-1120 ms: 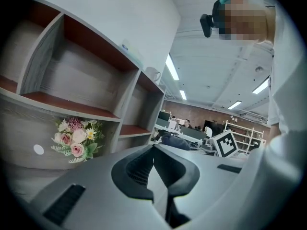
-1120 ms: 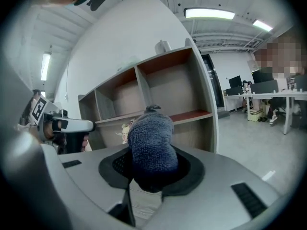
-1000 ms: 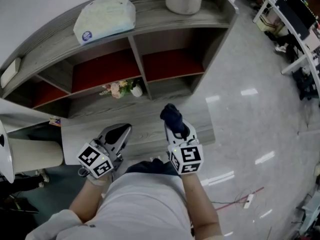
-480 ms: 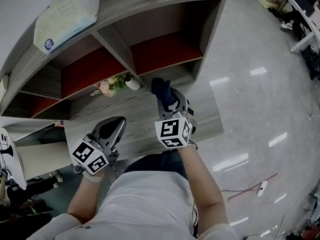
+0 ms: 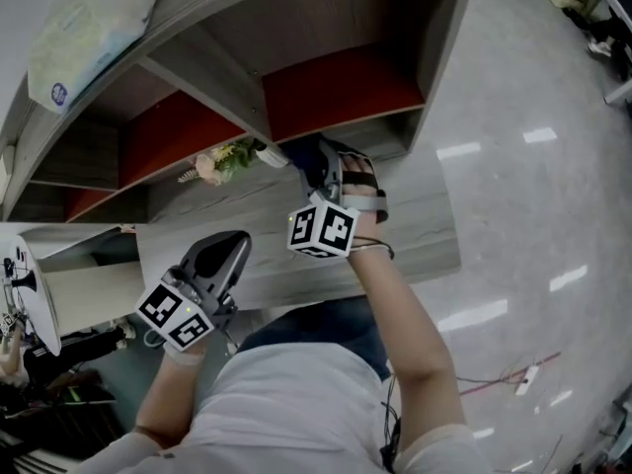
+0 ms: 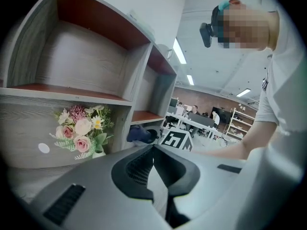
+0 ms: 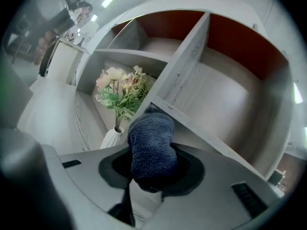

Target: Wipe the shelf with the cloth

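The cloth, a dark blue terry one bunched into a thick roll, lies with its long axis along the jaws of the right gripper. It sticks out forward past their tips towards the shelf. The jaws are closed onto its near end, held only slightly apart by the bulk of the fabric.

In the right gripper view the cloth's far end sits just to the right of the flower vase, up against the front edge of the grey wood-grain board beside the vase. Whether it actually presses on that edge cannot be told. In the head view the cloth is likewise just right of the flower vase, at the mouth of the red-backed compartment.

The left gripper has its jaws together with nothing between them. It hangs nearer the person than the vase, well apart from it and slightly to its left.
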{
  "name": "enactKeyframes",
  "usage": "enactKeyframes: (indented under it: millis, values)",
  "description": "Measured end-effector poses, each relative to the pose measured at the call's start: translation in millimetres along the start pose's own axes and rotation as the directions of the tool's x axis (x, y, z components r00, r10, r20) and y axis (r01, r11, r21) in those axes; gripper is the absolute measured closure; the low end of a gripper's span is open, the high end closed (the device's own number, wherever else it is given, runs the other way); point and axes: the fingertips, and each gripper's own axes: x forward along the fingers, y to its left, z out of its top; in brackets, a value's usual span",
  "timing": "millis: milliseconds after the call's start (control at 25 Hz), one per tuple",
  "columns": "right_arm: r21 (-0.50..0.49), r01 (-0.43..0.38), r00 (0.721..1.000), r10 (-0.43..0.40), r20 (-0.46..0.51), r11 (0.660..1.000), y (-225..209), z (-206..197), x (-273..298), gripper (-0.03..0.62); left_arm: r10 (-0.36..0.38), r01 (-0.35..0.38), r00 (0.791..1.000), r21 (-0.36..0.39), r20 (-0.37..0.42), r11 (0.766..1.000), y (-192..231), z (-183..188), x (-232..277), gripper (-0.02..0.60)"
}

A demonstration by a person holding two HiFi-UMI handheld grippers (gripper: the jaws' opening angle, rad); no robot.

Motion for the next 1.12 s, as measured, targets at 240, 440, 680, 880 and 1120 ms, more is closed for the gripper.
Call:
enactKeyframes:
  millis: [240,440,680,880,1120]
  values:
    - [-0.237,0.053,0.999,-0.049,0.023,0.970,-1,6,23,0.465,0.042,-0.043,0.999,-0.033,-0.023,0.999,7,-13,-4,0.566]
    - [-0.292,0.045,0.999,-0.037,0.033,0.955,10,3,45,0.466,0.067,-0.068,0.997,-0.058,-0.031,0.996,14,-20,-4,0.566]
    - [-0.310,-0.002,1.000,-0.001,-0.008,0.951,25,-19,70,0.467,0.084,-0.088,0.996,-0.081,-0.042,0.993,21,-29,-8,0.566]
    - [-0.307,-0.089,0.993,0.058,-0.107,0.948,51,-54,85,0.467,0.089,-0.093,0.995,-0.094,-0.046,0.991,26,-34,-11,0.566]
    - [-0.306,-0.203,0.964,0.135,-0.229,0.930,83,-89,81,0.465,0.088,-0.092,0.995,-0.105,-0.044,0.990,30,-40,-17,0.566]
